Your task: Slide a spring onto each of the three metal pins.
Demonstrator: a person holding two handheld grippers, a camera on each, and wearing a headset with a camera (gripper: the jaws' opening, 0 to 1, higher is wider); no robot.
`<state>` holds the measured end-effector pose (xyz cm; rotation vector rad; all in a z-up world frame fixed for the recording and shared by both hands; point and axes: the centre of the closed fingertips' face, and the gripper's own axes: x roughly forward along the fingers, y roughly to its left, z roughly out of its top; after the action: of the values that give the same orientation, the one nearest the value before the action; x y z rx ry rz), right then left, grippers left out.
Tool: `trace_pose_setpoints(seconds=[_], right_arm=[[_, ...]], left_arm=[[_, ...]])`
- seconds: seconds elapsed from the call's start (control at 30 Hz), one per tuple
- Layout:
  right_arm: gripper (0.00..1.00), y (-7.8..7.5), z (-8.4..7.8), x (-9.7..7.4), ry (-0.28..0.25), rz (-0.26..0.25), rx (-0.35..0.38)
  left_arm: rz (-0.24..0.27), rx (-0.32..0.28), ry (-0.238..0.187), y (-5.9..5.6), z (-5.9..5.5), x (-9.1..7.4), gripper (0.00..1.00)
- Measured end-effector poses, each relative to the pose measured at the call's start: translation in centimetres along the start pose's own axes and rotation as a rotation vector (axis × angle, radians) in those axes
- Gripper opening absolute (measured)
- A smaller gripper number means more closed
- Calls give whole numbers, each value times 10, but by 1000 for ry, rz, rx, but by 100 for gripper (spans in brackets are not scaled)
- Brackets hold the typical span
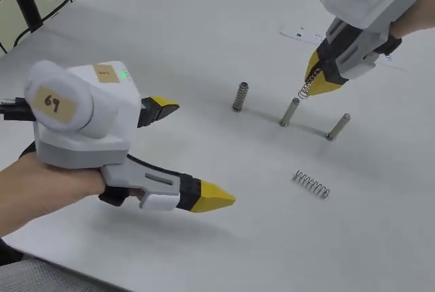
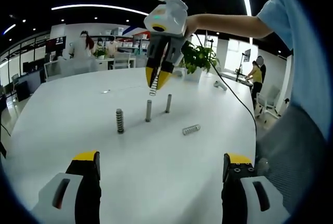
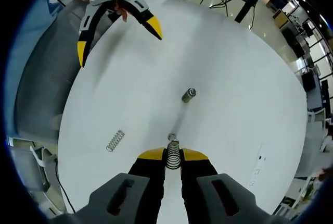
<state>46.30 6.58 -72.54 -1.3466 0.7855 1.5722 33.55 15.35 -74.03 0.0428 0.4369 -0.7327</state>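
Steel spring (image 1: 305, 89), clamped in right gripper (image 1: 315, 85), hovers over middle pin (image 1: 289, 111) at centre-right; next likely needs coaxial lowering; left gripper (image 1: 194, 154) agape.

Left gripper (image 2: 161, 157) at bottom, jaws spread wide. Right gripper (image 2: 156, 79) at upper centre pinches spring (image 2: 153, 87) above middle pin (image 2: 149, 110). Loose spring (image 2: 191, 129) lies centre-right on desk (image 2: 62, 125).

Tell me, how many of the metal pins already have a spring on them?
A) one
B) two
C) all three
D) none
A: one fitted spring sits on the left-end pin. The middle pin and right-end pin are bare. The right gripper pinches a held spring, and a loose spring lies on the table.
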Motion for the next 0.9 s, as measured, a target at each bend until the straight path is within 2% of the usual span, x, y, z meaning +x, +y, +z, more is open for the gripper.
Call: trace_pose_setpoints(seconds=[0.9], right_arm=[[8, 1, -3, 16, 18, 27, -21]], left_arm=[[1, -11, -7, 2, 2, 4, 95]])
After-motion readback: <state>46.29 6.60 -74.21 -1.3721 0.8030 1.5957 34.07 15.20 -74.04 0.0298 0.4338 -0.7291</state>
